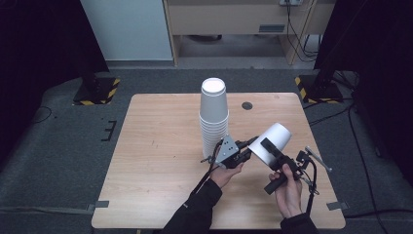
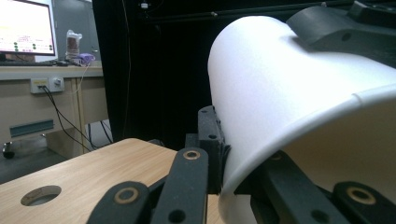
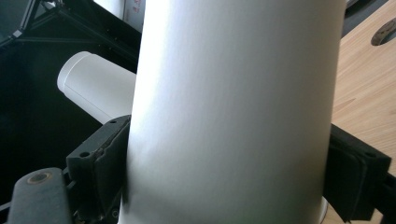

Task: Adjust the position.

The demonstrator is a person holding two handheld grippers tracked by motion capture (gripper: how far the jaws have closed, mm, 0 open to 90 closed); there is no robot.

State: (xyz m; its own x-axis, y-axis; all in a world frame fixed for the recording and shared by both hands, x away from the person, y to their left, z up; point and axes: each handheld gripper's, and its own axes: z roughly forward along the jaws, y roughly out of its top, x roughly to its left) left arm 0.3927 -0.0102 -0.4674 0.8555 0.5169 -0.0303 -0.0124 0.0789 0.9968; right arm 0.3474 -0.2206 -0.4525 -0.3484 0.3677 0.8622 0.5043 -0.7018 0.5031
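Note:
A single white paper cup (image 1: pixel 273 138) is held tilted above the table's right half, its closed base pointing up and to the right. My right gripper (image 1: pixel 269 148) is shut on the cup's body; in the right gripper view its pads (image 3: pixel 100 158) press both sides of the cup (image 3: pixel 233 93). My left gripper (image 1: pixel 247 152) is shut on the rim at the cup's open end. In the left gripper view one jaw sits outside the wall of the cup (image 2: pixel 289 93) and the other inside. A tall stack of upturned white cups (image 1: pixel 213 114) stands mid-table, just left of the left gripper.
The wooden table (image 1: pixel 156 161) has a round cable hole (image 1: pixel 247 105) near its far edge. Cables trail from both grippers toward the person's forearms. Beyond the table are a wooden desk, dark curtains and floor stands with yellow-black tape.

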